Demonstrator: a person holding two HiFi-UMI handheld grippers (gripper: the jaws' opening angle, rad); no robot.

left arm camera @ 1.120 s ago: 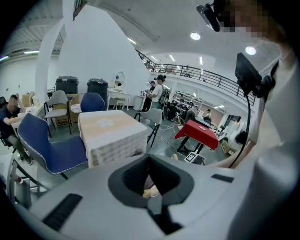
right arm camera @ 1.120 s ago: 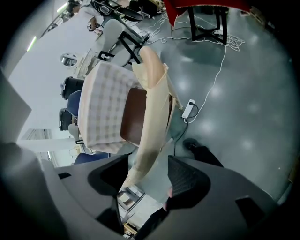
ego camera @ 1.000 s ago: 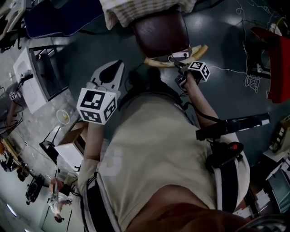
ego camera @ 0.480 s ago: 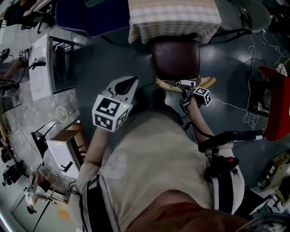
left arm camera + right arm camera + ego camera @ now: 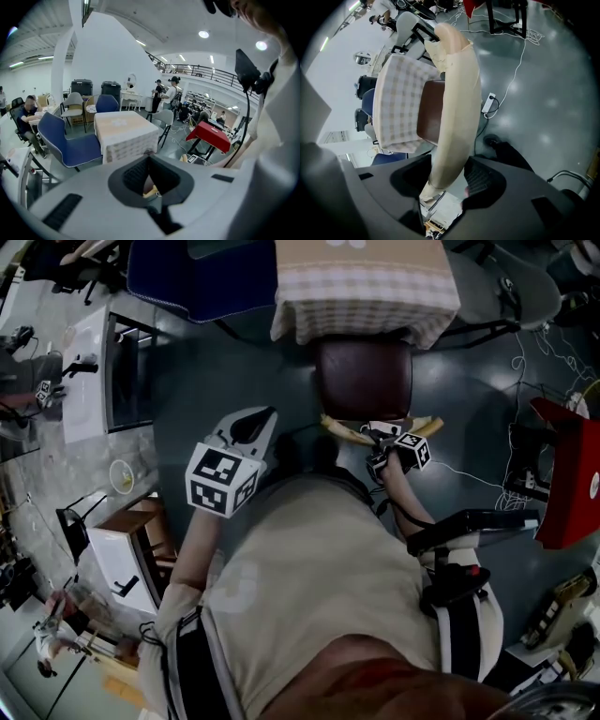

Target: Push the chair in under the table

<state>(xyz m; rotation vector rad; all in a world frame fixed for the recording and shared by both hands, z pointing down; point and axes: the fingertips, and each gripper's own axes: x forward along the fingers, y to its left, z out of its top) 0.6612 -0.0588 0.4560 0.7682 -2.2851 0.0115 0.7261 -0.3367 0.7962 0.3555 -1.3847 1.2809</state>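
The chair has a dark brown seat (image 5: pixel 364 379) and a curved pale wooden backrest rail (image 5: pixel 424 425). It stands with its seat front at the edge of the table with the checked cloth (image 5: pixel 361 287). My right gripper (image 5: pixel 384 435) straddles the rail from above. In the right gripper view the rail (image 5: pixel 457 93) runs between its jaws (image 5: pixel 447 176), which have just been closing; a gap still shows beside the right pad (image 5: pixel 480 178). My left gripper (image 5: pixel 246 427) hangs in the air left of the chair, shut and empty, also seen in its own view (image 5: pixel 150 180).
A blue chair (image 5: pixel 187 277) stands left of the table and grey chairs (image 5: pixel 506 287) to its right. A red table (image 5: pixel 572 474) and loose cables (image 5: pixel 469 474) lie at the right, a white cabinet (image 5: pixel 89 371) at the left. A power strip (image 5: pixel 489 102) lies on the floor.
The head view has swung so that more of the table shows. My right gripper has sunk lower over the backrest rail. The left gripper has drifted a little sideways.
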